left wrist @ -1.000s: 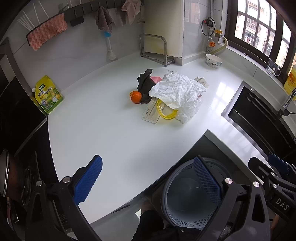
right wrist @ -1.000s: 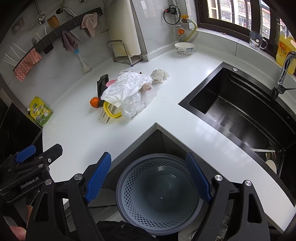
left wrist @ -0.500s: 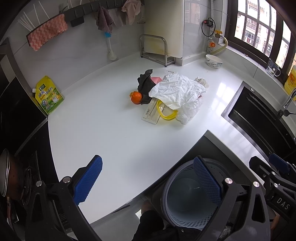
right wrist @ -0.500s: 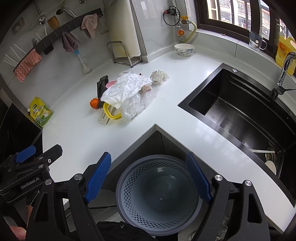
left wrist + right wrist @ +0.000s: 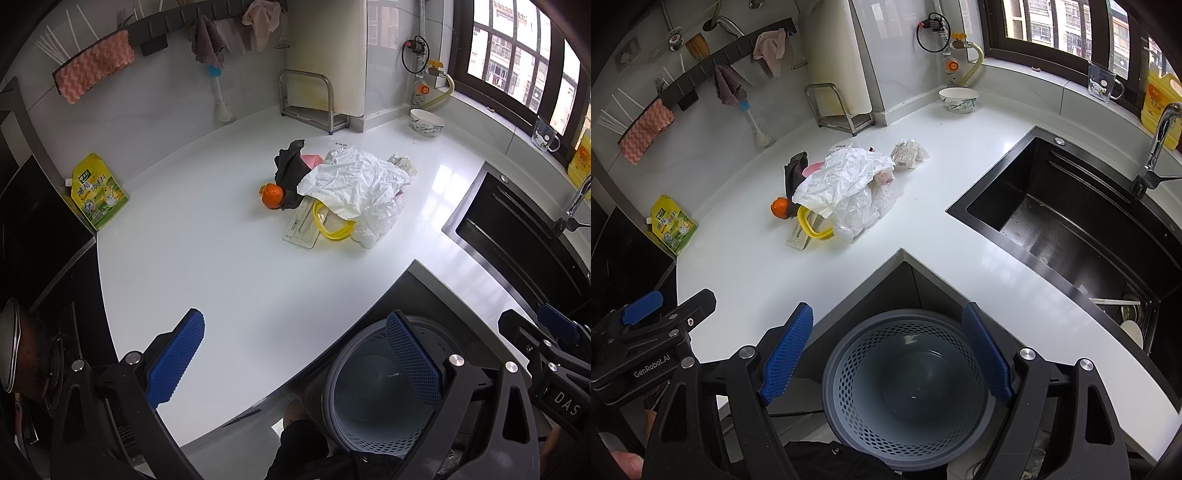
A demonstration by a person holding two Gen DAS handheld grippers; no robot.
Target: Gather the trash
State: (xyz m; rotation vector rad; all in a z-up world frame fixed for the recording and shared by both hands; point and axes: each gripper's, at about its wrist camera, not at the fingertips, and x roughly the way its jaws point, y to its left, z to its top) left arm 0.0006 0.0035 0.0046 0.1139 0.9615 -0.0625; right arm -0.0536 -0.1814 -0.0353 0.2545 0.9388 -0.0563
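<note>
A pile of trash lies mid-counter: crumpled white paper (image 5: 354,181) (image 5: 842,177), a clear plastic bag (image 5: 860,210), a yellow ring (image 5: 328,225), a flat plastic tray (image 5: 301,225), a black rag (image 5: 290,170), an orange (image 5: 272,195) (image 5: 779,206) and a crumpled wrapper (image 5: 908,153). A grey perforated bin (image 5: 908,391) (image 5: 373,387) stands empty on the floor in the counter's inner corner. My left gripper (image 5: 295,362) is open above the counter's near edge. My right gripper (image 5: 886,354) is open above the bin. Both hold nothing.
White L-shaped counter (image 5: 207,266) with a black sink (image 5: 1071,229) and tap (image 5: 1156,147) on the right. A bowl (image 5: 958,99), metal rack (image 5: 310,103), green-yellow pouch (image 5: 98,192) and a stove (image 5: 22,354) at far left. Cloths hang on the wall rail.
</note>
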